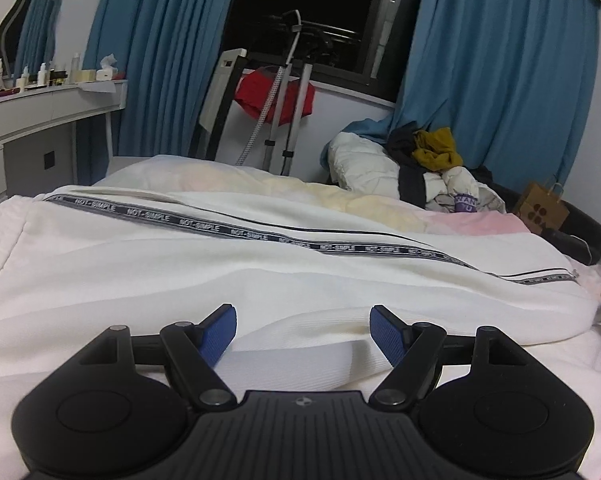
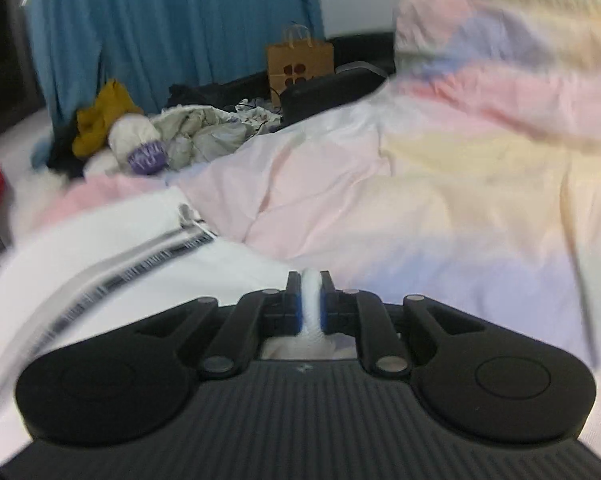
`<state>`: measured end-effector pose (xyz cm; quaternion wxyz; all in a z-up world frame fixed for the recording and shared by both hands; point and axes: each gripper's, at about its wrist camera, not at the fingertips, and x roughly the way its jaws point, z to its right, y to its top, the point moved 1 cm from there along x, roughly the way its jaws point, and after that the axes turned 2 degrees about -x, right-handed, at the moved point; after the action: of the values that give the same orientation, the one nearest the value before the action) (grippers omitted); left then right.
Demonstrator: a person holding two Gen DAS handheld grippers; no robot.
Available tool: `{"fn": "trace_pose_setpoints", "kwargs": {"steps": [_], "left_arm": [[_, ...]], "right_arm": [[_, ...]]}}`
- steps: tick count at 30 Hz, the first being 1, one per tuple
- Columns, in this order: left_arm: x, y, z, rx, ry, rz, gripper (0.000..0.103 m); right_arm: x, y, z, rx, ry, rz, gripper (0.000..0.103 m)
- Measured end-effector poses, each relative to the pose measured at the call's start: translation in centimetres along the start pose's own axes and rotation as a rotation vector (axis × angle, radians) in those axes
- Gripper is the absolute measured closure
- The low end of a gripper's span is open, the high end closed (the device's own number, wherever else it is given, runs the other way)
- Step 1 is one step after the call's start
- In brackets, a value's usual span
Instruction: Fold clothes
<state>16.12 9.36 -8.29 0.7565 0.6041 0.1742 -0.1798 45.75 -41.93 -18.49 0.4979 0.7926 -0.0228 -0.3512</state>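
So I've got the white garment (image 1: 260, 280) spread across the bed (image 2: 440, 184), black lettered stripe (image 1: 236, 232) running from far left down to near right. My left gripper (image 1: 302, 332) is spread wide, blue pads (image 1: 220, 332) apart, hovering right over a near fold of the white cloth. Can't tell if the pads touch it, but nothing's pinched.

My right gripper (image 2: 310, 300) is nearly closed and pinching a bunched bit of that same white fabric (image 2: 311, 292) between the pads. That view is smeary, so details are mushy. The garment (image 2: 120, 256) sits to the left there, pastel duvet off to the right.

Far side: pile of clothes (image 1: 432, 168), a paper bag (image 2: 299, 66) and blue curtains (image 1: 160, 52).
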Motion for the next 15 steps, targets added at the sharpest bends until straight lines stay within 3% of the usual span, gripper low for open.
{"fn": "trace_pose_setpoints", "kwargs": {"steps": [4, 6, 9, 13, 15], "left_arm": [[-0.4, 0.3, 0.5, 0.041, 0.001, 0.009, 0.028], [-1.0, 0.3, 0.9, 0.055, -0.007, 0.013, 0.028], [-2.3, 0.3, 0.9, 0.058, -0.024, 0.015, 0.028], [-4.3, 0.5, 0.3, 0.023, -0.039, -0.005, 0.028], [-5.5, 0.3, 0.0, 0.027, -0.009, -0.021, 0.027]], "right_arm": [[-3.5, 0.7, 0.6, 0.063, 0.026, -0.007, 0.078], [-5.7, 0.7, 0.4, 0.037, 0.021, -0.016, 0.059], [-10.0, 0.1, -0.1, -0.02, 0.044, -0.002, 0.042], [-16.3, -1.5, -1.5, -0.06, 0.121, -0.013, 0.039], [-19.6, -2.6, -2.5, -0.082, 0.172, -0.019, 0.038]]}}
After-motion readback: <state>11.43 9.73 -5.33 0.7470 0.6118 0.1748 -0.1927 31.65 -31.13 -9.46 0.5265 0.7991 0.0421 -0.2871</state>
